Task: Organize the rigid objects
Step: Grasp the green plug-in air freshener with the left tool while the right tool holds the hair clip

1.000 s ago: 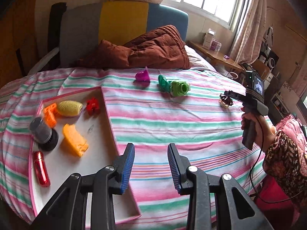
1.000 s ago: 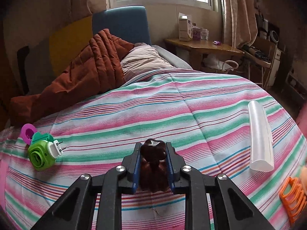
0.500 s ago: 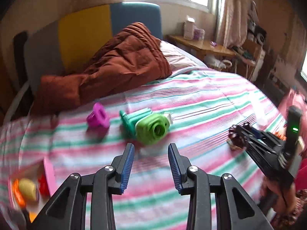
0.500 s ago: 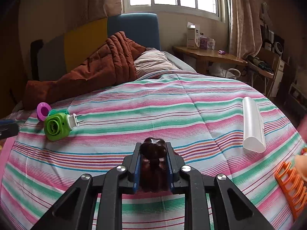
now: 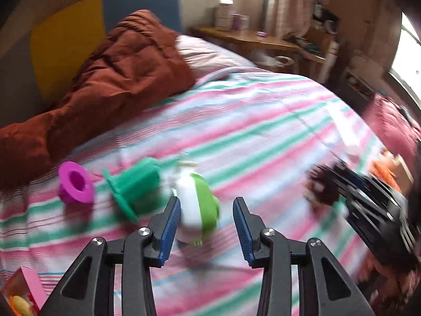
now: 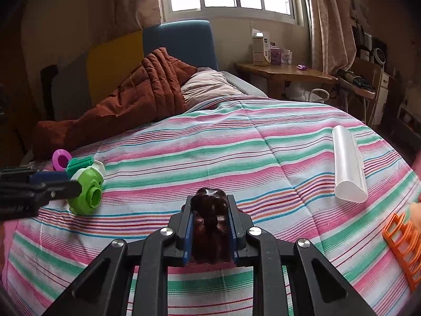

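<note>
My left gripper (image 5: 206, 210) is open, its fingers on either side of a green-and-white plug-in device (image 5: 197, 208) lying on the striped bed; it also shows in the right wrist view (image 6: 86, 192). A teal flanged piece (image 5: 134, 187) and a purple flanged ring (image 5: 75, 183) lie just left of it. My right gripper (image 6: 209, 210) is shut on a dark brown glossy object (image 6: 210, 226), held above the bedspread. In the left wrist view it shows blurred at the right (image 5: 323, 187).
A pink tray corner (image 5: 23, 292) with small items shows at the lower left. A white translucent tube (image 6: 348, 163) and an orange slotted rack (image 6: 402, 239) lie at the right. A brown quilt (image 6: 139, 100) lies at the bed's head.
My left gripper has swung away from the pink tray and closed in on the green-and-white device, which now sits between its open fingers. My right gripper has kept hold of the brown object.
</note>
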`<state>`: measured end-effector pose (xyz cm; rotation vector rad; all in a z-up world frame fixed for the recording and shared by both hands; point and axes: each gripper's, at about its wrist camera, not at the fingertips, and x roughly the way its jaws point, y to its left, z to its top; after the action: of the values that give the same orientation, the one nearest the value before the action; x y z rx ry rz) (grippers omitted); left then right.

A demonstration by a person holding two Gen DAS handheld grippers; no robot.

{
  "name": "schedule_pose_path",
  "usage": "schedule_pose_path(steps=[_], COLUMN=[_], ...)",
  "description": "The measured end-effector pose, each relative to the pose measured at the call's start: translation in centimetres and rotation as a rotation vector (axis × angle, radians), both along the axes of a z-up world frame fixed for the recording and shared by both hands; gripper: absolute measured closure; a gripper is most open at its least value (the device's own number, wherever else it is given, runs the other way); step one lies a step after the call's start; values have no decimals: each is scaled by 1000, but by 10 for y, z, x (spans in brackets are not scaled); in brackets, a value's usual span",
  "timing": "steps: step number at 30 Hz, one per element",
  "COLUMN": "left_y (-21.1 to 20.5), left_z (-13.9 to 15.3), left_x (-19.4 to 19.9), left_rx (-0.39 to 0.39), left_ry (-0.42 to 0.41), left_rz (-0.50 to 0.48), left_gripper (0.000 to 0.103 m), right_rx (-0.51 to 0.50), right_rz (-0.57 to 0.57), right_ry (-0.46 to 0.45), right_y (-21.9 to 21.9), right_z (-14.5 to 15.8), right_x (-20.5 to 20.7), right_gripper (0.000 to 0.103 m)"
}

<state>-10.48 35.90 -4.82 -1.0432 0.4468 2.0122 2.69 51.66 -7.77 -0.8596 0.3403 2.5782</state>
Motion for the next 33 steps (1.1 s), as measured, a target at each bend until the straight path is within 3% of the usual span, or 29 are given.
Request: schedule_pose_path(steps=[4, 7, 13, 18, 24, 25, 28, 33], left_y=[2, -4, -2, 25, 45, 45, 35, 18], left_z=[-1, 4, -8, -9, -28, -32, -37, -28], left_x=[35, 40, -1, -10, -34, -37, -40, -23], left_rx=[24, 59, 74, 91, 34, 26, 79, 37], left_ry=[-36, 6, -91, -147, -243, -263, -309, -220], left_rz=[-97, -16, 222, 223, 326, 336, 357, 342], left_gripper=[62, 61, 57, 37, 38, 43, 45, 46], right_rx=[3, -2, 0, -4, -4, -6, -10, -10], right_rz=[-3, -5, -6, -8, -8, -9, -11, -10], right_ry=[0, 3, 2, 5, 6, 7, 9, 9], right_y=[0, 0, 0, 1, 1, 1, 1, 2], right_z=[0, 0, 0, 0, 0, 0, 0, 0], right_x=[0, 1, 0, 0, 0, 0, 0, 0], right_gripper=[81, 81, 81, 81, 81, 81, 81, 81])
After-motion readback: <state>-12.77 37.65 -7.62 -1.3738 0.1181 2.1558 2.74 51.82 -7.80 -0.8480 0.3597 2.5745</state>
